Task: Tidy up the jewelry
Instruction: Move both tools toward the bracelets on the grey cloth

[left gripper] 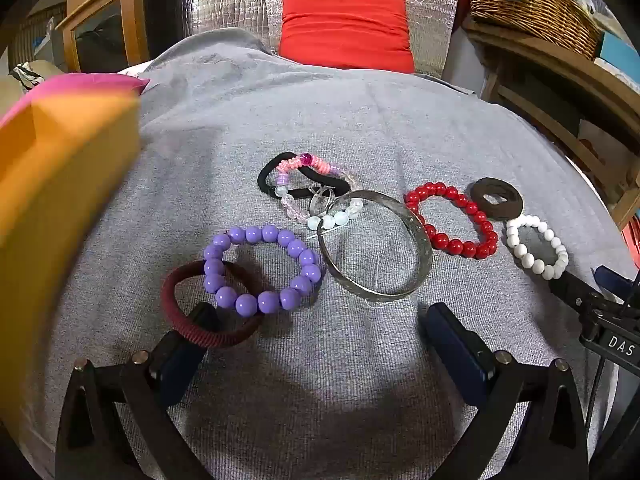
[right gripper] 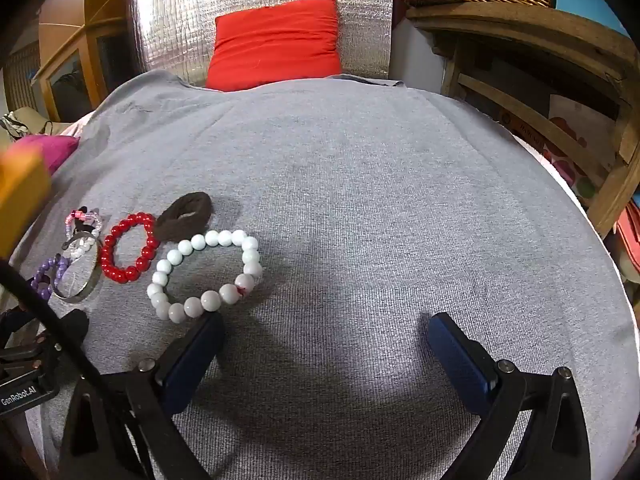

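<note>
At far left I see the yellow box (left gripper: 60, 216) standing on the grey cloth (left gripper: 360, 128). My left gripper (left gripper: 320, 316) is spread wide and empty, its left finger (left gripper: 188, 344) under the maroon hair band (left gripper: 208, 308), which the purple bead bracelet (left gripper: 262, 270) overlaps. Rightward lie the silver bangle (left gripper: 376, 246), red bead bracelet (left gripper: 452, 220), brown scrunchie (left gripper: 496, 198) and white bead bracelet (left gripper: 536, 246). My right gripper (right gripper: 326, 328) is fully open, holding nothing, near the white beads.
</note>
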### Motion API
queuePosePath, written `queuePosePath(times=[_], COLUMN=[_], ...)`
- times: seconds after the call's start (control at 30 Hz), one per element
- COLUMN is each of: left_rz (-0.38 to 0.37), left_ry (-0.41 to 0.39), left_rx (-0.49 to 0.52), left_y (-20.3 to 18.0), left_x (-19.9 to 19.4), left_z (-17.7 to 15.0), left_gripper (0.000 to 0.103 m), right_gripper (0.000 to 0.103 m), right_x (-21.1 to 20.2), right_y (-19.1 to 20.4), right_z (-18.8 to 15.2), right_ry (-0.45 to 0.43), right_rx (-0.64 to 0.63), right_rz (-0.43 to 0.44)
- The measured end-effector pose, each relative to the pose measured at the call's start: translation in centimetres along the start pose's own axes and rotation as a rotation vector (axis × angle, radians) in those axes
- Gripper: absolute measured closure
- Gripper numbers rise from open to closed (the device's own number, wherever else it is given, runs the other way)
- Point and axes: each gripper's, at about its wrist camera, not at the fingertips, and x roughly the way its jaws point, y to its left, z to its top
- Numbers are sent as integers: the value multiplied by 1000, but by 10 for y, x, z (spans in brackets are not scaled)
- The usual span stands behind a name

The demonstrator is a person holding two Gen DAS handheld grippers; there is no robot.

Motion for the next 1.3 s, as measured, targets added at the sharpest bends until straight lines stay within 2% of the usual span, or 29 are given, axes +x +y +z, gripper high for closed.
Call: queuePosePath(times=[0.63,0.73,0.8,0.83,0.9,0.97,1.03,1.07,1.2,1.3], left_rz=[-8,24,24,8,12,19,81,120,177,205], left_ry=[-2,-1,15,50,111,152,75,18,-153,-209], left_rx=[-7,-29,-46,-42,-97,-106,-64,-32,27,27], left_y=[2,-3,-3,-3,-6,-12,-20,-25,-30,-22], left_x=[0,-2,-5,-8,-11,-22,-53,-73,-140,-173], left_z=[0,-1,-3,-3,0,3,5,6,3,1], left_gripper=[0,0,0,0,0,0,0,0,0,0], right_gripper=[0,0,0,0,0,0,0,0,0,0], right_x=[0,-2,-7,-10,-12,-16,-22,-30,-90,-139], right_y=[1,1,1,1,1,-2,-5,-9,-17,-17], right_z=[0,-1,-4,-6,-10,-7,-4,-4,-2,-6], right_ry=[-2,14,32,40,45,101,173,165,-7,-126], right_rx=[-1,20,34,28,24,6,-11,-8,1,9], right_rz=[-4,-10,-19,-19,-11,26,45,52,51,122])
